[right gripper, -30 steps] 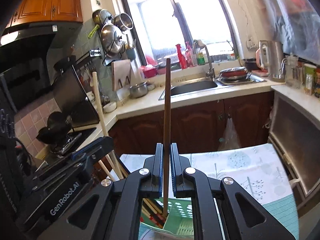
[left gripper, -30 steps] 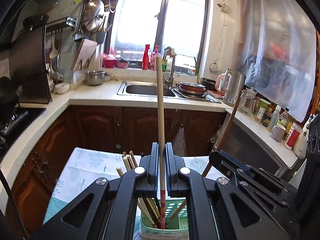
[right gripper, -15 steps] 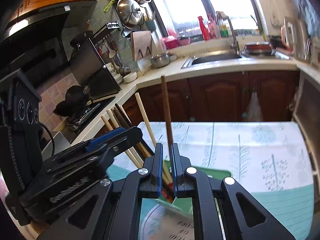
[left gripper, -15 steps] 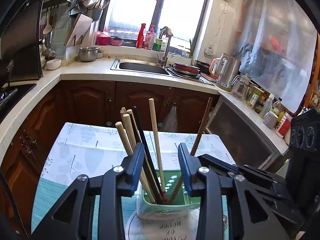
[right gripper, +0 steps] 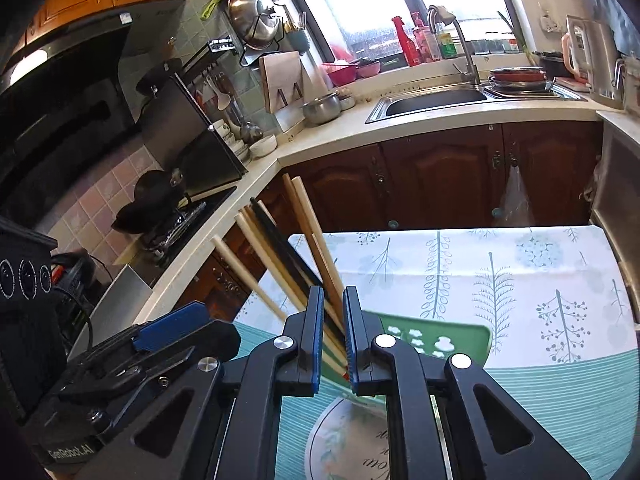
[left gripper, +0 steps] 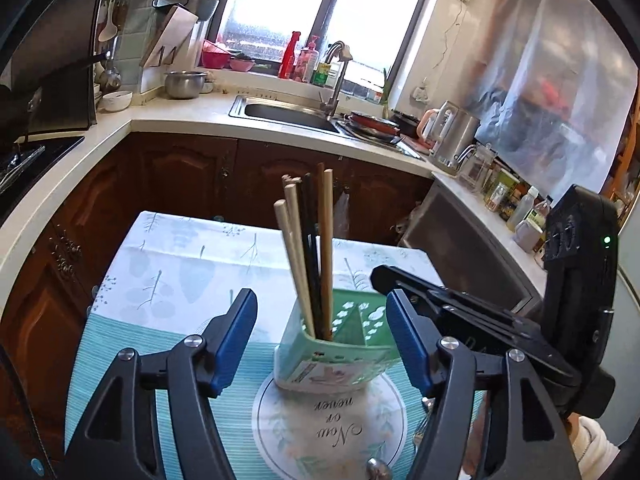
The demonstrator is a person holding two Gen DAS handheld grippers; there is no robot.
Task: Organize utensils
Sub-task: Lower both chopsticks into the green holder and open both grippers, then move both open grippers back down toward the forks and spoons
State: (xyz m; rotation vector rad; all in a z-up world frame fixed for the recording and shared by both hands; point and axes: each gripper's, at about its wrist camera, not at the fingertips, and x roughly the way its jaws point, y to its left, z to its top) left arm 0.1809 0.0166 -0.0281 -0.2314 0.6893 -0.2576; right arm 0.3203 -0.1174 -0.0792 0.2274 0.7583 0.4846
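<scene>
**Chopsticks stand in the holder; both grippers hang close over it**

The green holder (left gripper: 344, 344) sits on a round mat (left gripper: 328, 432) on the tablecloth (left gripper: 168, 272), toward 6 o'clock in the left view. The chopsticks (left gripper: 308, 240) stand bunched in its left compartment, tips down so they prop each other. The left gripper (left gripper: 319, 294) has just been opening; its jaws stand wide apart and grip nothing (the holder only shows through the gap), which reads as a release. The right gripper (right gripper: 333, 290) comes in from 4 o'clock in the left view, with its jaws nearly together. In its own view the sticks lean toward 11 o'clock behind that slit, and I cannot tell whether a pad touches one.
</scene>
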